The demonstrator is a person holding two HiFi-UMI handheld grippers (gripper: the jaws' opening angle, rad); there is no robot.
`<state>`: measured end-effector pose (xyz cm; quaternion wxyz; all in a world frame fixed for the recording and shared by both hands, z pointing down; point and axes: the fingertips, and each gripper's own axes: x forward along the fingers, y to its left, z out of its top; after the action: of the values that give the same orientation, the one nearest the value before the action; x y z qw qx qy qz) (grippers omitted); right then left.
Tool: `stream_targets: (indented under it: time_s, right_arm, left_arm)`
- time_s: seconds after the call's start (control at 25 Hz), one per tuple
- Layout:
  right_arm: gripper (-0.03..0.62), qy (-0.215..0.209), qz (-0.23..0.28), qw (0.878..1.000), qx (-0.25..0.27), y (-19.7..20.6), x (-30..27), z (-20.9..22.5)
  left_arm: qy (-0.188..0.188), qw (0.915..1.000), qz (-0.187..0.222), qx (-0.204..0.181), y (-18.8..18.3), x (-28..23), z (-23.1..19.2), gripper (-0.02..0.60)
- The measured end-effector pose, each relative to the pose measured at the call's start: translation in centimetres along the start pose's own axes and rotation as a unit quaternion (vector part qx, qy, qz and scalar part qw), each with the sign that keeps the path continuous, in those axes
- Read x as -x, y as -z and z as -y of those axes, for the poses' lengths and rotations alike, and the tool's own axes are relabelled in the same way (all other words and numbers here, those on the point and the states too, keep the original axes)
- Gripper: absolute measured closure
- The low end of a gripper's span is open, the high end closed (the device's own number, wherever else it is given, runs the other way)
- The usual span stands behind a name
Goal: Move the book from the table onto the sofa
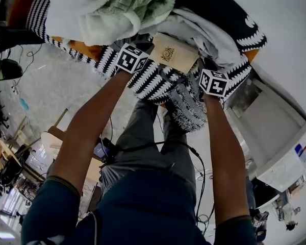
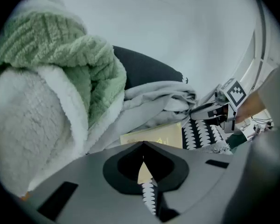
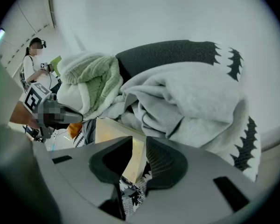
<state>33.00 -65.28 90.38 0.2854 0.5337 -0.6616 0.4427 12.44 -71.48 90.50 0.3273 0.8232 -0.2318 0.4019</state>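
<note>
A cream book (image 1: 172,52) with a gold emblem lies flat on the sofa's black-and-white patterned throw (image 1: 153,80), up against a heap of blankets. My right gripper (image 1: 204,68) is at the book's right corner. In the right gripper view the book's edge (image 3: 136,155) fills the gap between the jaws of my right gripper (image 3: 139,141), which are shut on it. My left gripper (image 1: 143,45) hangs just off the book's left end. In the left gripper view my left gripper (image 2: 143,146) has its jaws closed together, empty, and the book (image 2: 154,136) lies beyond them.
A green knit blanket (image 1: 143,4), a white fleece (image 1: 76,9) and a grey cloth (image 1: 204,34) are piled behind the book, against a dark cushion (image 3: 168,55). A person (image 3: 32,59) stands far off at the left. Cables (image 1: 201,177) trail on the floor below.
</note>
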Motion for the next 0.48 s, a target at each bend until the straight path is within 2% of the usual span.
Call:
stream_targets:
  time_s: [0.28,0.48]
  right_arm:
    - [0.566,-0.027,0.053,0.998,0.005,-3.1,5.5,-1.1]
    - [0.579,-0.057,0.106,0.993,0.013,-5.9,10.7,-2.9]
  left_arm:
    - [0.013,0.9971,0.073,-0.013,-4.8,5.3,4.3,0.577]
    - [0.027,0.9908,0.130,-0.025,-9.1,9.9,8.3,0.578]
